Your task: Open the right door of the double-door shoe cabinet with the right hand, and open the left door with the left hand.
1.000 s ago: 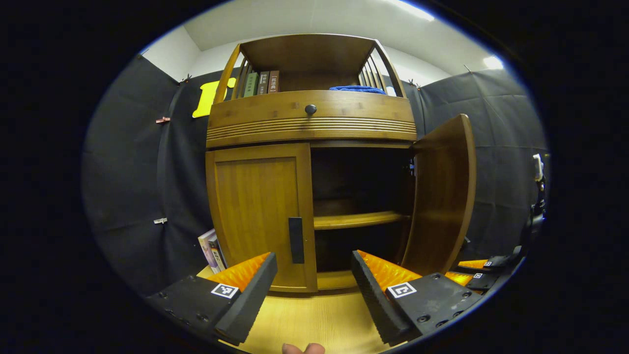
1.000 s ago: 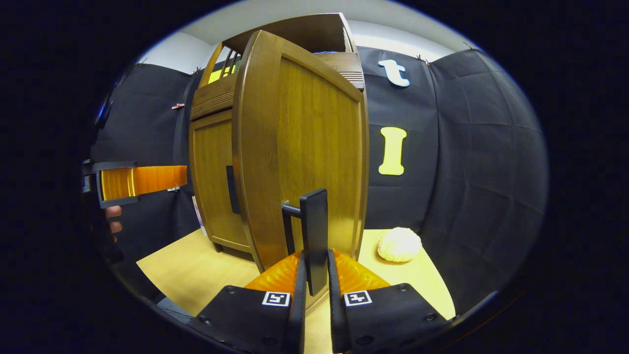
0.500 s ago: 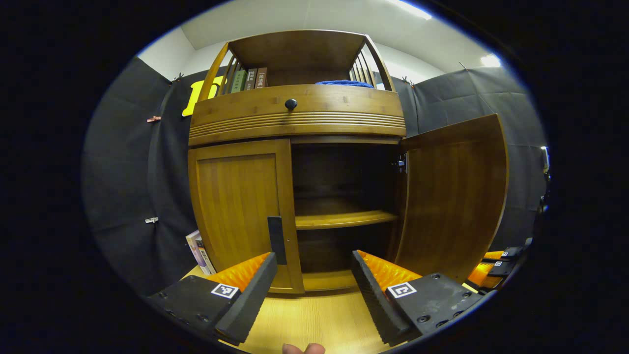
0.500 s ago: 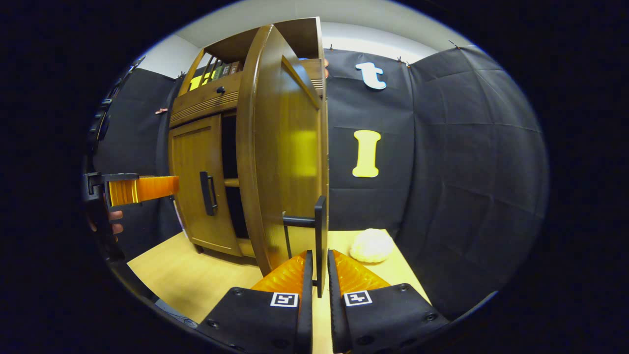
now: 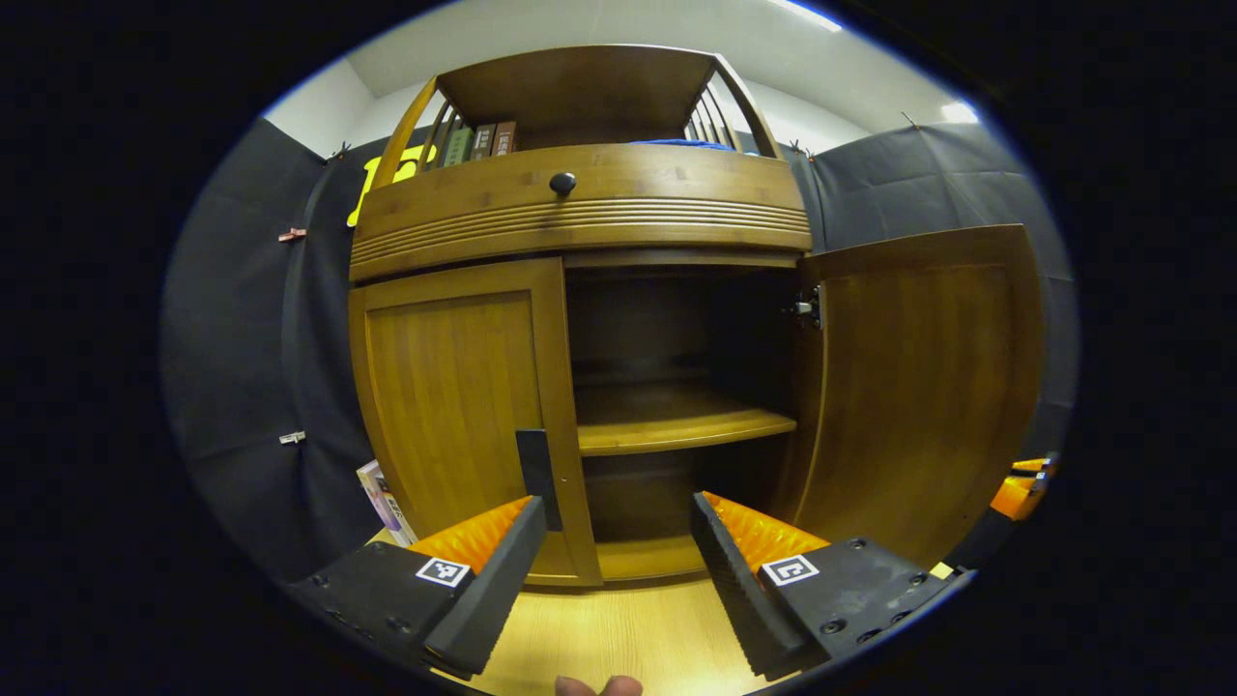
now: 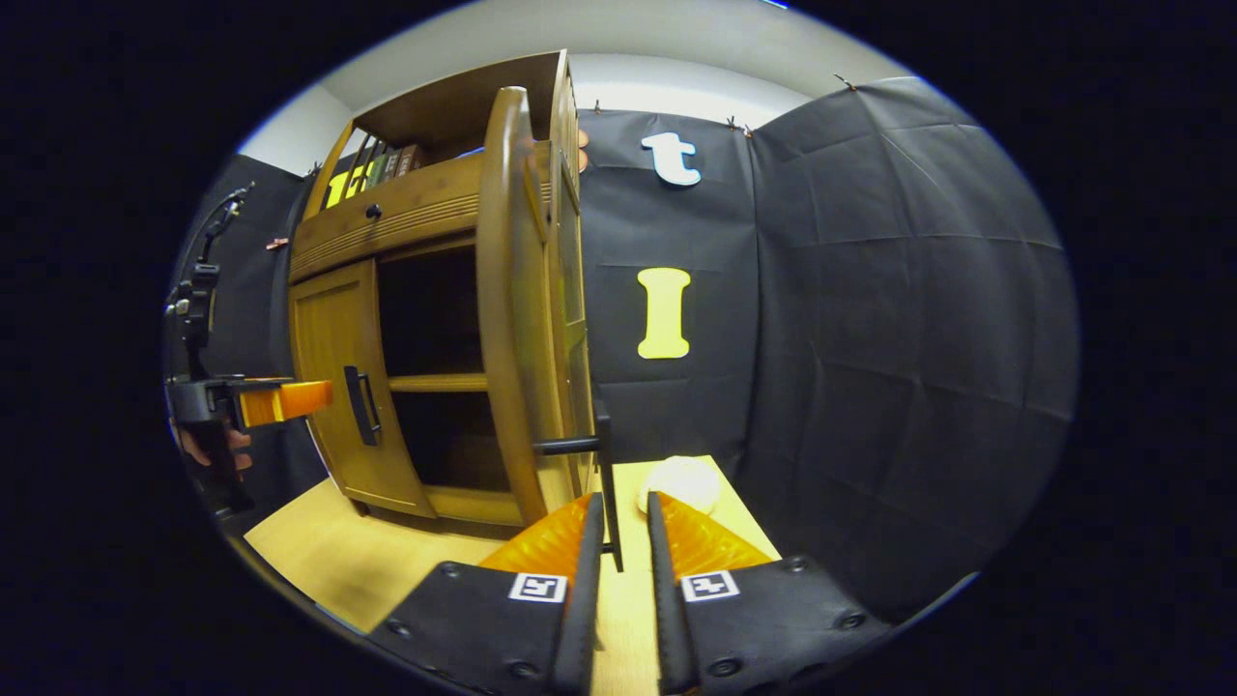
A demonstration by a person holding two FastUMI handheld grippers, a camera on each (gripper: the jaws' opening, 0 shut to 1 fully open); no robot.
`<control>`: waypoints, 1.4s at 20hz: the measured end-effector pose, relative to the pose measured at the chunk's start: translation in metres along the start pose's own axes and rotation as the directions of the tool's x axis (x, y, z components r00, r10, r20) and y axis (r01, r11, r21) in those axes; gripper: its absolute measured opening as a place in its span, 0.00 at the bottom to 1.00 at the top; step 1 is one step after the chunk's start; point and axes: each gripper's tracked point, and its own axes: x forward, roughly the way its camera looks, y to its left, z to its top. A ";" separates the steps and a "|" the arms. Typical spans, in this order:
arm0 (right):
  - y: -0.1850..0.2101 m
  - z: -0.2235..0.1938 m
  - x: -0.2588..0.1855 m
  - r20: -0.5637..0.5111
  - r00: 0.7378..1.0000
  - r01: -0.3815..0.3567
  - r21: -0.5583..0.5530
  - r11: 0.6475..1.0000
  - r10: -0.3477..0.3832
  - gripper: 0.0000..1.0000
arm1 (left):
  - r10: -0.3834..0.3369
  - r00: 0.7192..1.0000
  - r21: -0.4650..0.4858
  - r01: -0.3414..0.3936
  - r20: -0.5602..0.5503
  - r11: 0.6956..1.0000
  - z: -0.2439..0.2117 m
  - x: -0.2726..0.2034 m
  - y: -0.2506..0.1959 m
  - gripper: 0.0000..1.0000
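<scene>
The wooden shoe cabinet [image 5: 580,208] faces me in the left gripper view. Its left door [image 5: 449,396] is closed, with a black bar handle [image 5: 534,474] just above my left finger. My left gripper [image 5: 614,522] is open and holds nothing, a short way in front of that door. The right door [image 5: 918,387] stands wide open, showing a bare inner shelf [image 5: 676,425]. In the right gripper view that door [image 6: 512,309] is edge-on. Its handle [image 6: 609,488] sits between the fingers of my right gripper [image 6: 624,527]. The fingers are slightly parted, with a gap on the handle's right.
The cabinet stands on a light wooden table [image 5: 618,638]. Books [image 5: 387,498] lean at its left foot. Books [image 5: 478,142] and a blue cloth [image 5: 676,144] fill the top shelf above a knobbed drawer [image 5: 562,182]. A white round lump [image 6: 681,483] lies right of the door.
The right door has swung further open with my right gripper, whose fingers have parted a little. My left gripper has come closer to the left door's handle.
</scene>
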 end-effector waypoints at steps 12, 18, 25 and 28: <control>-0.035 0.015 -0.047 0.039 0.988 0.149 -0.039 0.988 -0.148 0.98 | 0.072 0.997 -0.039 -0.073 -0.010 0.997 -0.020 0.098 0.058 0.94; -0.042 0.018 -0.062 0.045 0.979 0.202 -0.051 0.978 -0.199 0.98 | 0.108 0.993 0.003 -0.108 -0.038 0.994 -0.034 0.137 0.074 0.79; -0.033 0.021 -0.074 0.046 0.978 0.207 -0.068 0.976 -0.204 0.98 | 0.083 0.996 0.006 -0.083 -0.035 0.997 -0.040 0.150 0.076 0.35; -0.014 0.025 -0.082 0.055 0.981 0.190 -0.080 0.979 -0.186 0.98 | 0.067 0.997 0.010 -0.066 -0.046 0.998 -0.043 0.147 0.077 0.33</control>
